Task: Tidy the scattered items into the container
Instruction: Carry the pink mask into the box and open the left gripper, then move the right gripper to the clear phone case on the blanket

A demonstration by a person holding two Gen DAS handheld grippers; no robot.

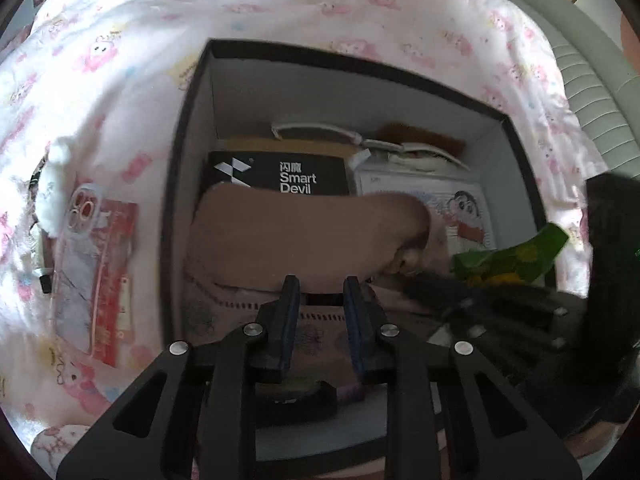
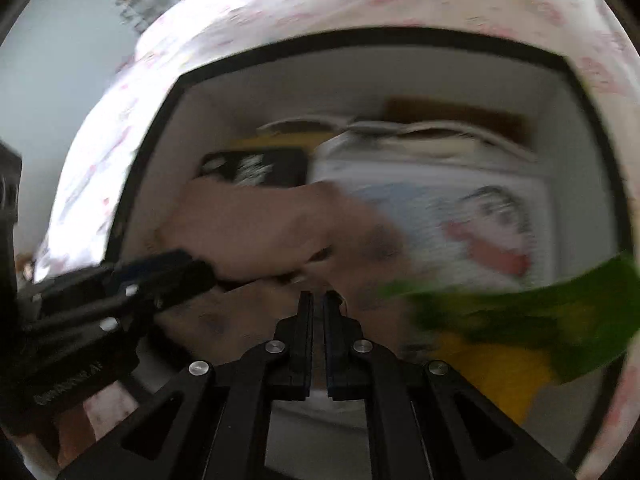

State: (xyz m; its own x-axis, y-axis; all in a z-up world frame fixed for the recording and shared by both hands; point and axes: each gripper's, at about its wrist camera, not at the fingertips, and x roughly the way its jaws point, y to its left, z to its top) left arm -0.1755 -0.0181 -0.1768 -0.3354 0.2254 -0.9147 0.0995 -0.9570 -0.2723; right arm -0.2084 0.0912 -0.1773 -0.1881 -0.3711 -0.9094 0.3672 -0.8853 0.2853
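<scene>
Bed sheet [image 1: 280, 12] — white with pink cartoon print, filled the frame's edges. Directly on it: black-rimmed box [image 1: 176, 184] at centre; red packet [image 1: 114, 280] and phone case [image 1: 78, 264] at left — overlapping.

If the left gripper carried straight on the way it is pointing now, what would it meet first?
Most likely the pinkish-brown cloth lying in the box; the left gripper already sits at its near edge, though depth is unclear.

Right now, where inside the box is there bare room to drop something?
The box floor is crowded: Smart Devil pack, cartoon packet, pink cloth, green-yellow bag. Bare floor shows only along the near wall, under the left claw.
</scene>
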